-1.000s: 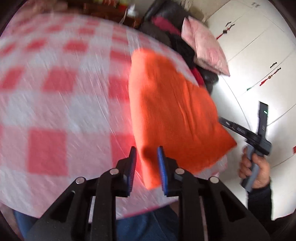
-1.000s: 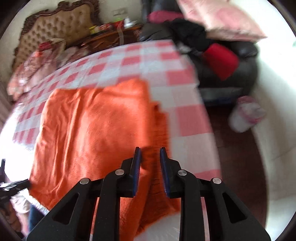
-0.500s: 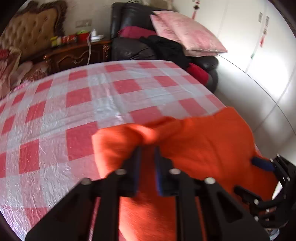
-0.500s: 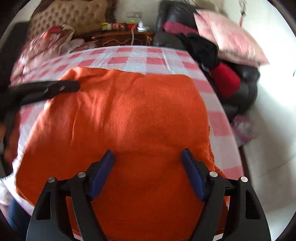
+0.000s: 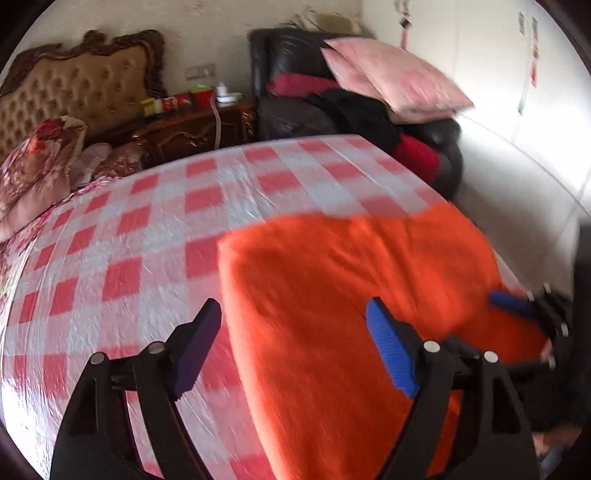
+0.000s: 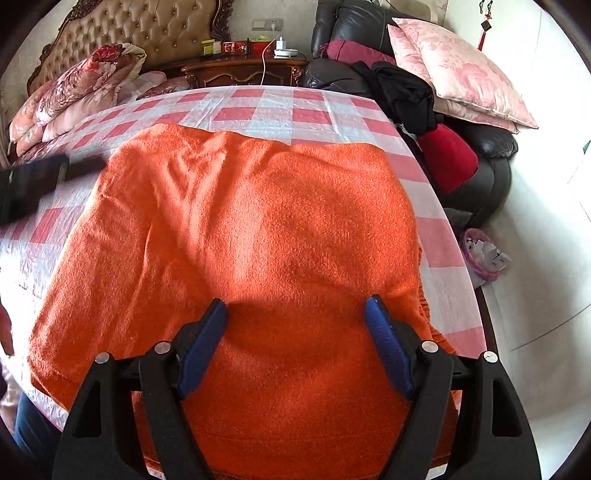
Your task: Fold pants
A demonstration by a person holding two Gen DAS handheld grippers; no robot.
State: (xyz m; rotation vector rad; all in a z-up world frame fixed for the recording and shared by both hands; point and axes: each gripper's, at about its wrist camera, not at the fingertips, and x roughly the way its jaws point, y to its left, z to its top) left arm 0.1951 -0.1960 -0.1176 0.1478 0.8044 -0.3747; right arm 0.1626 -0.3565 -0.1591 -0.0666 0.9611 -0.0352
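The orange pants [image 6: 258, 229] lie folded flat on the red-and-white checked table [image 6: 288, 107]. They also show in the left wrist view [image 5: 351, 295], at the table's near right side. My left gripper [image 5: 295, 339] is open and empty, its jaws wide apart over the pants' left edge. My right gripper [image 6: 295, 343] is open and empty, hovering over the near part of the pants. It also shows in the left wrist view [image 5: 524, 314] at the far right. The left gripper shows blurred at the left edge of the right wrist view [image 6: 40, 181].
A black sofa [image 6: 480, 147] with pink pillows [image 6: 458, 70], dark clothes and a red cushion stands right of the table. A wooden nightstand [image 6: 240, 70] and a tufted headboard [image 6: 140, 33] are behind. A pink basket [image 6: 484, 258] sits on the floor at right.
Both grippers were shut a second ago. The right one let go of the pants and opened first; the left one has now opened and drawn back. The pants have settled flat.
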